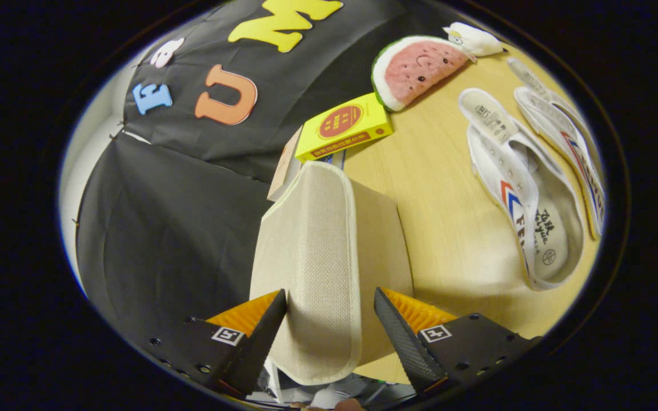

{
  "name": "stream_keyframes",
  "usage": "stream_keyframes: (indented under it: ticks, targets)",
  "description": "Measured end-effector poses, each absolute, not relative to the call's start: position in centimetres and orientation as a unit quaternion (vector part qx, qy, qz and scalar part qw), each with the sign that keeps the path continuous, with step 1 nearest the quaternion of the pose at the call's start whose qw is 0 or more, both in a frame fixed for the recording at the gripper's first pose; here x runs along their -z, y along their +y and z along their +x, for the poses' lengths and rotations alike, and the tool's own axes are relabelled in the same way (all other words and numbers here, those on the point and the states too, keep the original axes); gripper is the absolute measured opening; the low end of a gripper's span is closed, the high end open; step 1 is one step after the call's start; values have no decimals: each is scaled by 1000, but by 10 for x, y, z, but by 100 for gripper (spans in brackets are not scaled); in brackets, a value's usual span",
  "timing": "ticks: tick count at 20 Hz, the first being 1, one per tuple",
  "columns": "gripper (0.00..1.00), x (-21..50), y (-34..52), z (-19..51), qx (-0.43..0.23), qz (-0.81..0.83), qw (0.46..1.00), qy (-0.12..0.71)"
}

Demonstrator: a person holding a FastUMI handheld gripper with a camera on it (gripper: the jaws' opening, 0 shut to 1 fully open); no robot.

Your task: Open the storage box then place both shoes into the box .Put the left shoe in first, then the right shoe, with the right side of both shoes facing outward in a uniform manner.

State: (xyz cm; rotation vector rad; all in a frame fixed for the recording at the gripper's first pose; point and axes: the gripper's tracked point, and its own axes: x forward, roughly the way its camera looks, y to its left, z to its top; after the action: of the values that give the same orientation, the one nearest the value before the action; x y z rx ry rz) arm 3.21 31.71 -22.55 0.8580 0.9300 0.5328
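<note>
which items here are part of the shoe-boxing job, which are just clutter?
Job:
- storage box, its lid flap between the open fingers
- two white shoes: nearer one, farther one

Clutter:
- yellow carton
- watermelon plush
- small white plush

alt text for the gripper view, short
The gripper has its fingers either side of the beige storage box's lid flap, not visibly clamped. Beyond it on the wooden table lie two white shoes, a yellow box and a watermelon plush.
</note>
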Motion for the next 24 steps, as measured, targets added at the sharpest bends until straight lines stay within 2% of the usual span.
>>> stream_keyframes:
  ticks: [4,11,14,16,18,24]
  targets:
    - [92,222,320,33,-251,405,763,436]
    - [58,211,304,30,-239,372,786,431]
    - [32,201,293,36,-228,380,794,416]
    - [14,191,295,37,-243,379,796,405]
    - [1,187,297,33,-240,352,809,404]
    - [1,125,312,25,-269,319,830,370]
